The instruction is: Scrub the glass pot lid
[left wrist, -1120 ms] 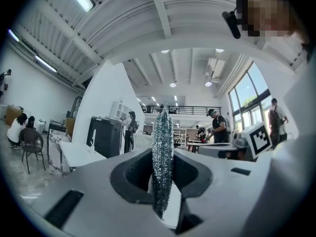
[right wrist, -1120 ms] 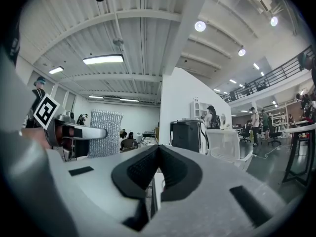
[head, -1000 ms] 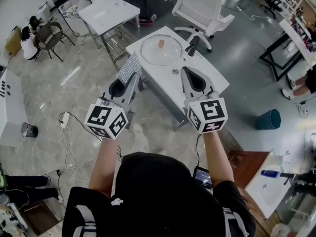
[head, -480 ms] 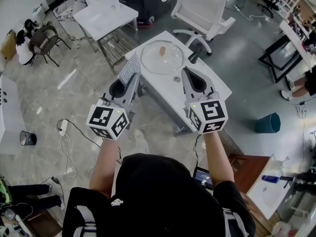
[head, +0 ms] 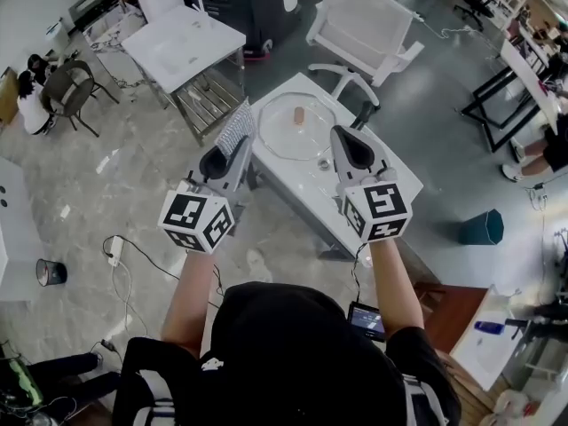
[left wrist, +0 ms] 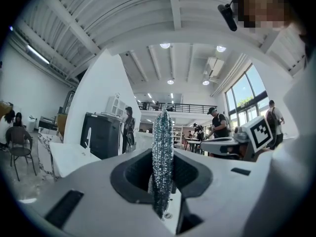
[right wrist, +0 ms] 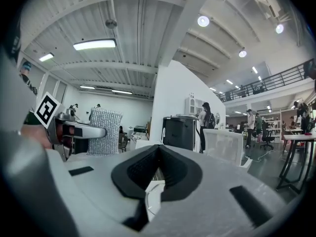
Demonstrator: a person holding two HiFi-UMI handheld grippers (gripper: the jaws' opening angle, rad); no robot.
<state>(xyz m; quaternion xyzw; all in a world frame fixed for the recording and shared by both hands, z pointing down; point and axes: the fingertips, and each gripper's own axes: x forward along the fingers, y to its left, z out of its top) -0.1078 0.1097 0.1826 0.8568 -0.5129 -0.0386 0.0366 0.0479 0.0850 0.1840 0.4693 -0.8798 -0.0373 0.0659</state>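
Silvery metal-mesh scrubbing pad [head: 236, 124] is what the left gripper [head: 238, 147] has clamped in its jaws. The pad stands on edge and pokes out past the tips toward the far side. From the left gripper view it's just a thin sparkly vertical strip [left wrist: 162, 152], pinched tight right down the middle of the left gripper [left wrist: 163, 179].

The right gripper [head: 337, 134] has its jaws closed together with nothing in them. In the right gripper view [right wrist: 157, 154] the dark inner faces meet in a line, and off to the left you can see the other gripper [right wrist: 74, 131] with the mesh pad [right wrist: 104, 131] showing flat-on.

The round clear glass pot lid [head: 297, 124] lies flat on the white rectangular table [head: 311, 185], toward its far-left end, with a small brownish knob [head: 299, 114] sticking up from the centre. Both grippers are held out level on the near side of it. The left one is by the table's left edge next to the lid's left rim, and the right one is over the table just right of the lid. Can't tell from above whether either tip actually touches the glass.

Around it: a white swivel office chair [head: 364, 25] just beyond the table's far side, a second white table [head: 182, 43] at far left, and a teal bin [head: 481, 225] on the grey floor off to the right.
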